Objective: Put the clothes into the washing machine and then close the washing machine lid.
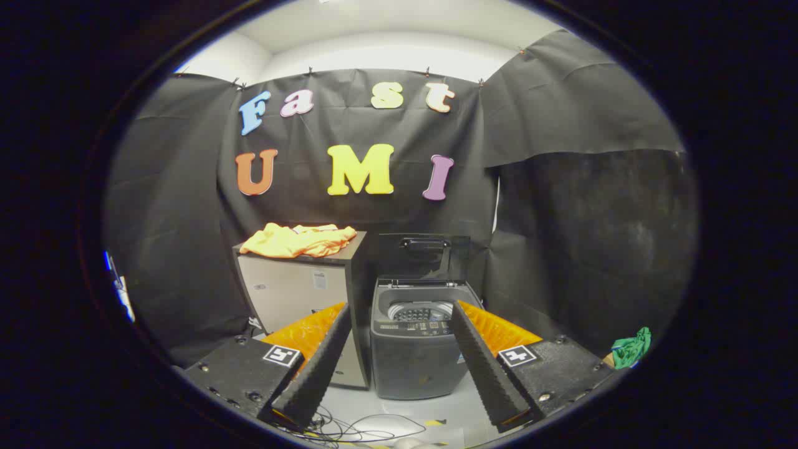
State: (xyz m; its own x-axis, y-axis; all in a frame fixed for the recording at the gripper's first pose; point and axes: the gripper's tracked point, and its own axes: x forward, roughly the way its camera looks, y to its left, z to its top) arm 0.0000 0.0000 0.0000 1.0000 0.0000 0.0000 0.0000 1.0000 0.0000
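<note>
Hand-held gripper [399,312] is gaping wide, empty; washing machine [419,349] standing beyond, lid [424,255] raised; clothes [299,240] lying on cabinet [299,293] beyond the left finger.

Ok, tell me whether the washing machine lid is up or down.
Up. The washing machine lid stands raised behind the open drum, whose inside shows. The claw is open and empty, short of the machine.

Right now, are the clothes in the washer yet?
Not yet. The washer lid already stands open, so that part is ready. The orange clothes lie on the cabinet beside it. The claw is open and empty, short of both. Left: grab the clothes, drop them in the drum, close the lid.
</note>
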